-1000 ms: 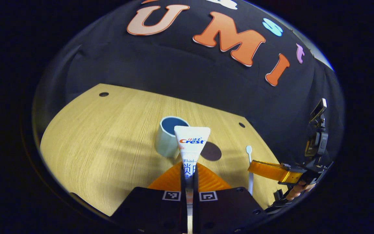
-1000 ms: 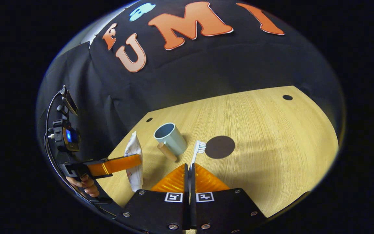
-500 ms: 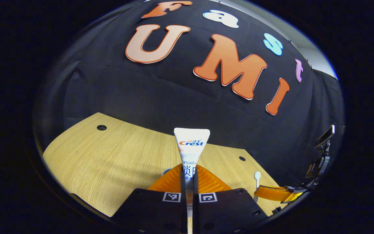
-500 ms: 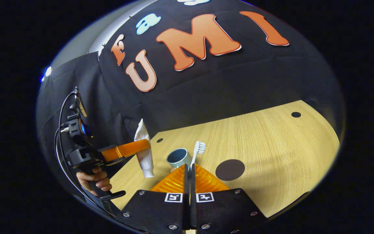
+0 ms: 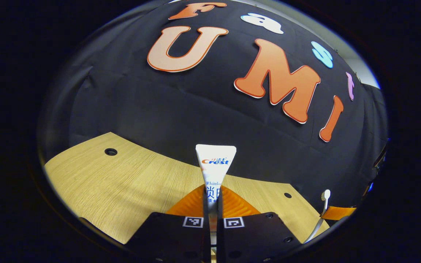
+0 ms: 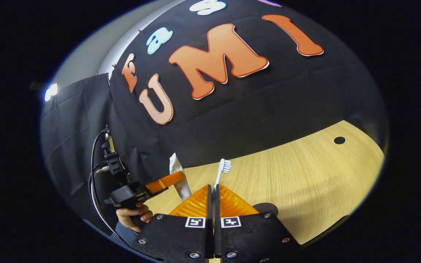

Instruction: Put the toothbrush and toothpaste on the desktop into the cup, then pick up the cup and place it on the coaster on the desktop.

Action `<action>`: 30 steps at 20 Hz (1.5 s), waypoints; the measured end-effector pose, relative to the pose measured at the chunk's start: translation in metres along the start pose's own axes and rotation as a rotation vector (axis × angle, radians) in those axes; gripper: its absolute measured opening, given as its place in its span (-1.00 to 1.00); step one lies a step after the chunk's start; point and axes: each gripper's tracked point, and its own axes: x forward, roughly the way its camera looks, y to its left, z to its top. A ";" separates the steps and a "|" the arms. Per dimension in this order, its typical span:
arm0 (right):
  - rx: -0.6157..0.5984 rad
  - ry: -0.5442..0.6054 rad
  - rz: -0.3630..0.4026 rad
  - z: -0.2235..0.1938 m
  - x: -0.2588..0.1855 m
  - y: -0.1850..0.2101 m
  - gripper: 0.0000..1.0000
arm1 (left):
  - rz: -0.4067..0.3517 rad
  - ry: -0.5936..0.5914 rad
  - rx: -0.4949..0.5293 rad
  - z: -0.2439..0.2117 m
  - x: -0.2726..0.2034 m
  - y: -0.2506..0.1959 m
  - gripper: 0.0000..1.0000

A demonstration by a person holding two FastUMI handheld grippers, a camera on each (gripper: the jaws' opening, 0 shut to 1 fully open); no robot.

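My left gripper (image 5: 212, 189) is shut on a white toothpaste tube (image 5: 216, 162), which stands upright with its flat crimped end on top, high above the wooden table (image 5: 122, 182). My right gripper (image 6: 212, 188) is shut on the handle of a white toothbrush (image 6: 221, 173), bristles up. In the right gripper view, the left gripper (image 6: 165, 182) holds the tube (image 6: 178, 175) just to the left. In the left gripper view, the toothbrush (image 5: 323, 210) and an orange finger (image 5: 338, 212) sit at the far right. The dark round coaster (image 6: 265, 208) peeks out beside my right fingers, which hide the cup.
A hand (image 6: 133, 216) grips the left gripper's handle, with a cable looping above it. The table has small round holes (image 5: 110, 151) (image 6: 339, 140) near its corners. The black cloth wall rises close behind the table's far edge.
Both grippers have risen and tilted upward, still holding tube and brush. The cup has dropped out of sight below the fingers, and the coaster has slid to the bottom of the right gripper view.
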 end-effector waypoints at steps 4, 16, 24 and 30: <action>0.012 -0.025 0.028 0.007 0.015 0.003 -0.98 | 0.023 0.054 -0.030 -0.026 0.013 0.013 -0.89; -0.017 -0.084 0.062 0.014 0.047 0.012 -0.97 | 0.011 0.128 0.028 -0.076 -0.008 0.000 -0.42; -0.049 -0.186 0.105 0.027 0.065 0.038 -0.97 | 0.013 -0.020 0.137 -0.041 -0.070 0.002 0.92; -0.095 -0.307 0.119 0.033 0.088 0.050 -0.96 | 0.080 -0.125 0.150 -0.017 -0.114 0.035 0.92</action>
